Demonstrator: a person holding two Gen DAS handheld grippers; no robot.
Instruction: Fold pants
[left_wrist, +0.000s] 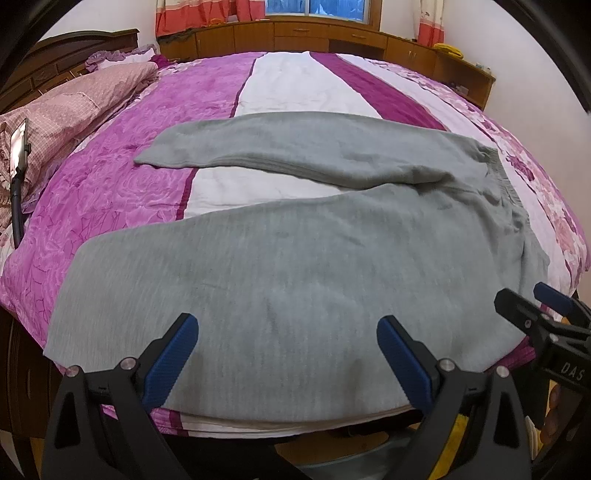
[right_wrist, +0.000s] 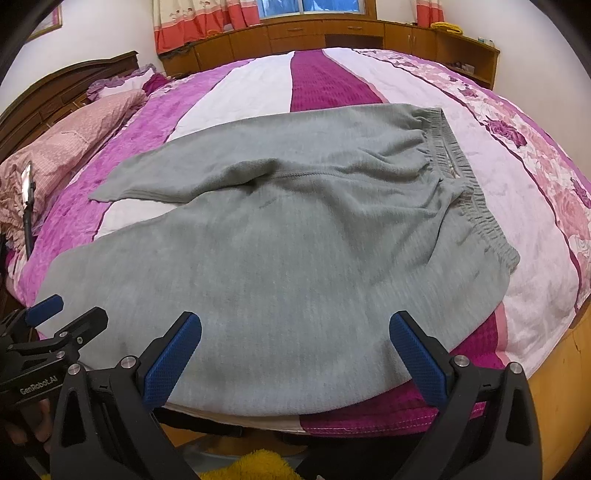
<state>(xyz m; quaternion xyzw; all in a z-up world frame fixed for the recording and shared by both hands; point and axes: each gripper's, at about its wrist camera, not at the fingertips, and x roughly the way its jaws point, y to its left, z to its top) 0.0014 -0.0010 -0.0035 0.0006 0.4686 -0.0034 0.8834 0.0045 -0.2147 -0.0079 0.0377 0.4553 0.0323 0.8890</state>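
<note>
Grey sweatpants (left_wrist: 295, 258) lie flat on the bed, legs spread in a V toward the left, elastic waistband (right_wrist: 469, 184) at the right. The near leg runs along the bed's front edge; the far leg (left_wrist: 258, 144) lies further back. My left gripper (left_wrist: 288, 354) is open and empty, just above the near leg's lower edge. My right gripper (right_wrist: 295, 350) is open and empty over the near leg closer to the waist. Each gripper shows in the other's view: the right gripper (left_wrist: 532, 306) and the left gripper (right_wrist: 66, 317).
The bed has a purple, white and floral cover (left_wrist: 110, 192). A pink pillow (left_wrist: 74, 107) and a phone on a stand (left_wrist: 18, 147) are at the left. Wooden cabinets (left_wrist: 295, 37) and a window line the far wall. A yellow fuzzy item (right_wrist: 258, 465) lies below the bed's edge.
</note>
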